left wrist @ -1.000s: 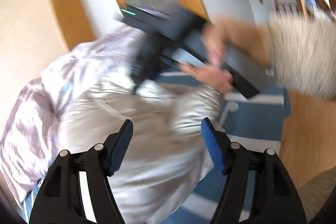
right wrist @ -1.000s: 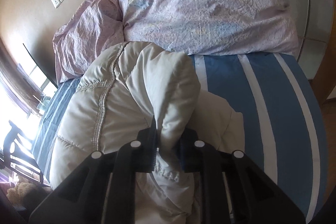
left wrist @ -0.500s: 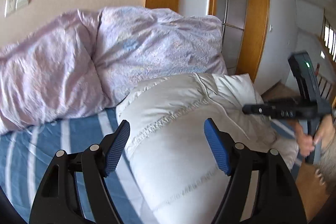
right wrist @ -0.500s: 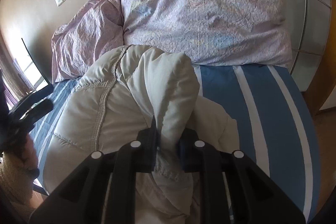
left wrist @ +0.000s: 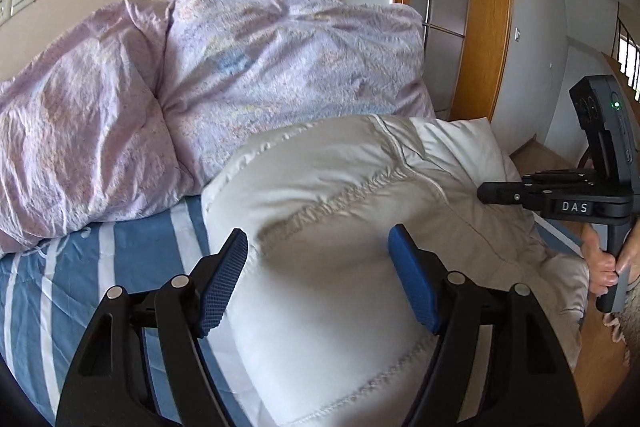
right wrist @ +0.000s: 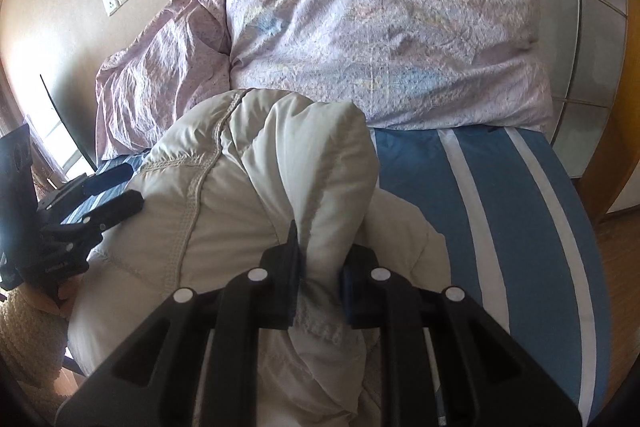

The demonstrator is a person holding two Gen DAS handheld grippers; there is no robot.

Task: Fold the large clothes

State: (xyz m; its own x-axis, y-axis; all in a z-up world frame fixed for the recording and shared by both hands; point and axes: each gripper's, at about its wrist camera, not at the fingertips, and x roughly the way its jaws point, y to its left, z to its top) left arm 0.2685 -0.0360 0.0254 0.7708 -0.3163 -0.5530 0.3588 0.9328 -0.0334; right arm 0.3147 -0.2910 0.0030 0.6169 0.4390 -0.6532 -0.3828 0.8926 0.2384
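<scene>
Two grips differ; right hand-held gripper [right wrist: 320,279] pinches the padded jacket [left wrist: 340,267]; left hand-held gripper [left wrist: 318,277], having swung round and just widened, straddles it without pressing, ready for a second hold.

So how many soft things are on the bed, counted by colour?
Lilac: 1, the crumpled duvet at the head of the bed.
Cream: 1, the puffy jacket, with a fold pinched in the right gripper.
Total: 2, both lying on the blue striped sheet.
</scene>
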